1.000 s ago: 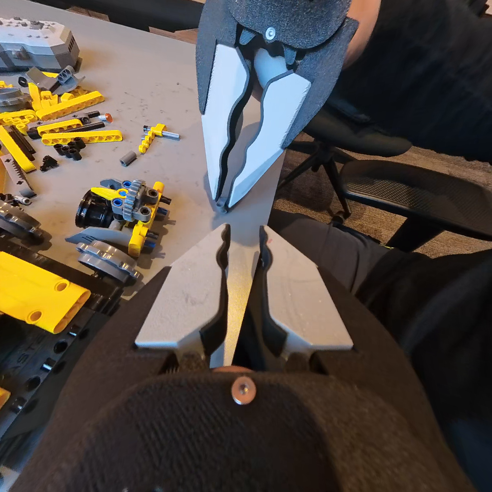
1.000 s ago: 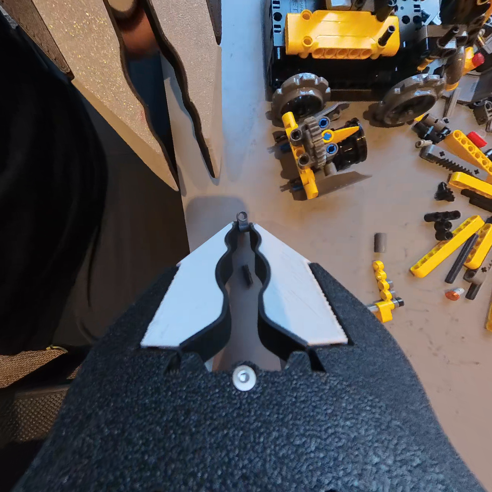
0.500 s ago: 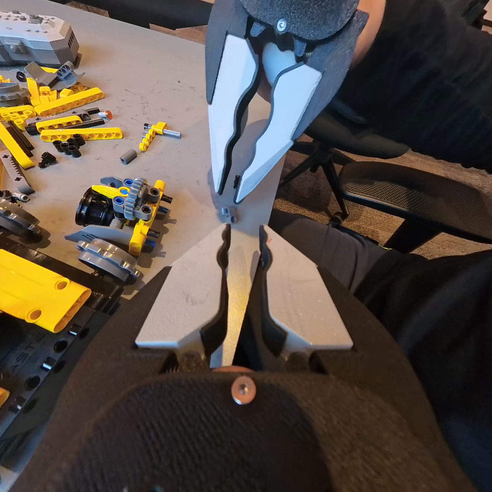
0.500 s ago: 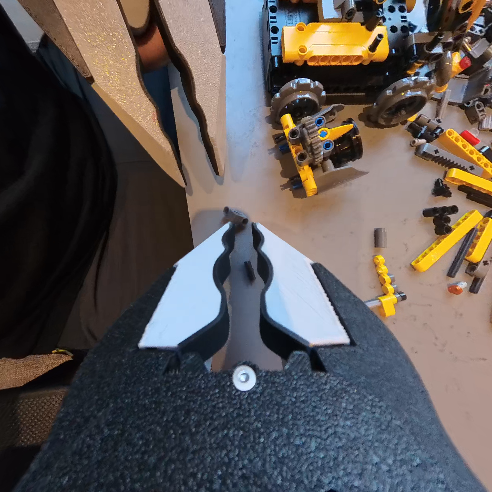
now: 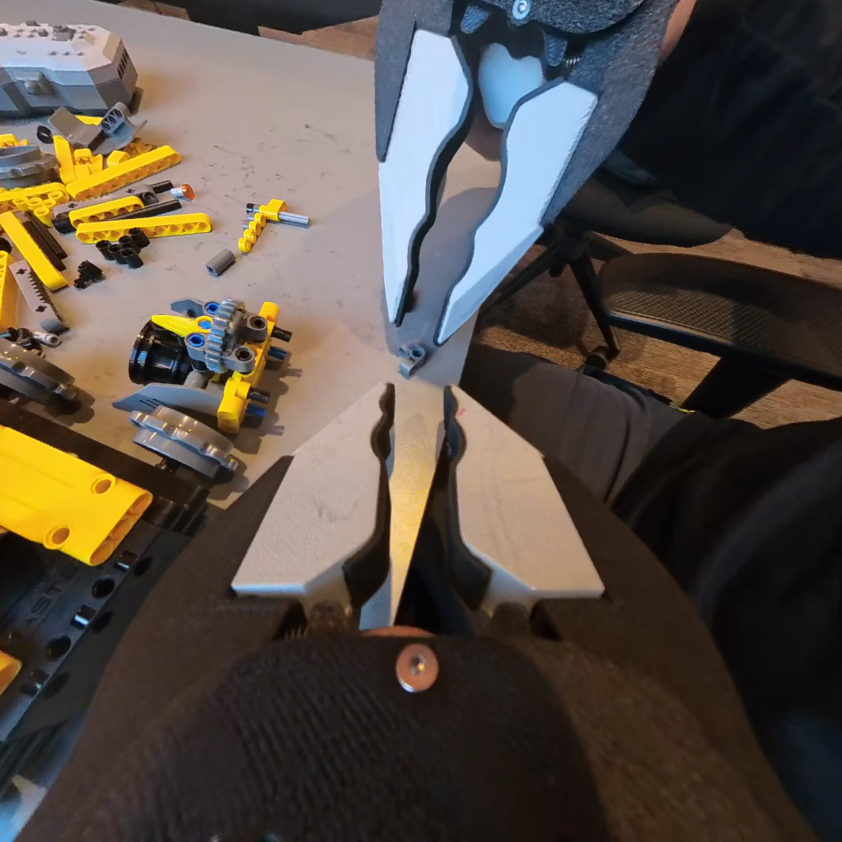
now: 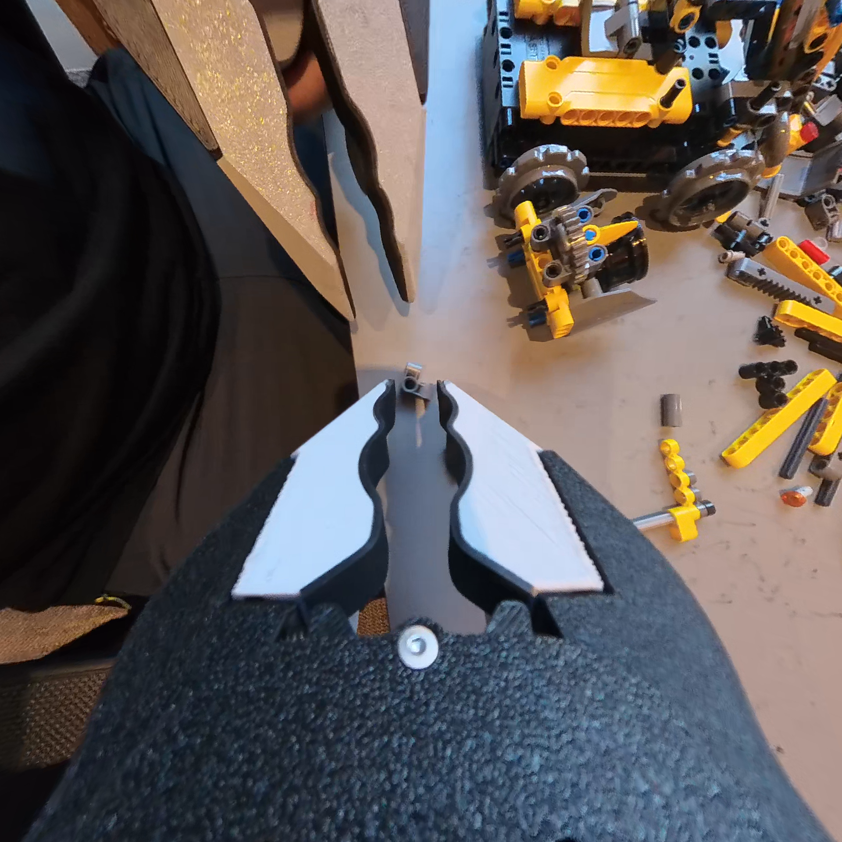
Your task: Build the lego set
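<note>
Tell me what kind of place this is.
Probably an office or hobby workspace: a grey table strewn with yellow and black building-toy parts, a half-built toy vehicle, and a black mesh office chair on carpet.

A grey table, black mesh chairs, brown carpet.

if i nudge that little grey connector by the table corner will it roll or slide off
The grey connector looks like hard moulded plastic, so probably stiff and very light. Its round barrels may let it roll a little, though the angled shape should stop it soon. It lies close to the table corner, between the open right tongs and left tongs, so a push could tip it off.
</note>
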The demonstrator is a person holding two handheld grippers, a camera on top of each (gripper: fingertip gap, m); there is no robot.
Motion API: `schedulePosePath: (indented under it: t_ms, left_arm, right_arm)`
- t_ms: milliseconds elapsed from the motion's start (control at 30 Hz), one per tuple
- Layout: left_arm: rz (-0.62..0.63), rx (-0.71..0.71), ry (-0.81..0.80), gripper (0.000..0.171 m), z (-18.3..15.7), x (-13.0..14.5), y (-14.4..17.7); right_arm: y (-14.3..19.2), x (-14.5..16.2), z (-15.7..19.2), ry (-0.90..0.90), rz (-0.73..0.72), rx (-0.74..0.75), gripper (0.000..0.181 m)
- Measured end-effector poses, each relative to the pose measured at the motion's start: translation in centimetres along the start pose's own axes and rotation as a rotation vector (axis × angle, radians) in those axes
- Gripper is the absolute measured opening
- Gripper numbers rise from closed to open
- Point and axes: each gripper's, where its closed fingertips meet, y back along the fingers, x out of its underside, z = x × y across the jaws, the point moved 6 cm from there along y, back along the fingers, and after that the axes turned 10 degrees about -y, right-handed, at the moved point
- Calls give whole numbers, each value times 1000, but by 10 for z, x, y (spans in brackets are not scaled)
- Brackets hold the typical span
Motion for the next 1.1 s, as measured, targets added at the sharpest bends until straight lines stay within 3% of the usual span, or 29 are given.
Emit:
schedulePosePath:
  t_ms: [167, 367, 633, 1100]
  left_arm:
    - [-13, 47, -13, 23, -27, 15, 5]
    - [58, 134, -24, 25, -53, 49, 8]
    - [106, 208, 4, 26, -62, 57, -2]
    - [114, 221, -82, 26, -70, 51, -14]
  right_arm:
    - [10, 2, 4, -50, -78, 26, 18]
    - [21, 13, -2, -148, -182, 65, 18]
    - [34, 20, -16, -281, -388, 116, 17]
    - [27, 37, -11, -271, -310, 136, 16]
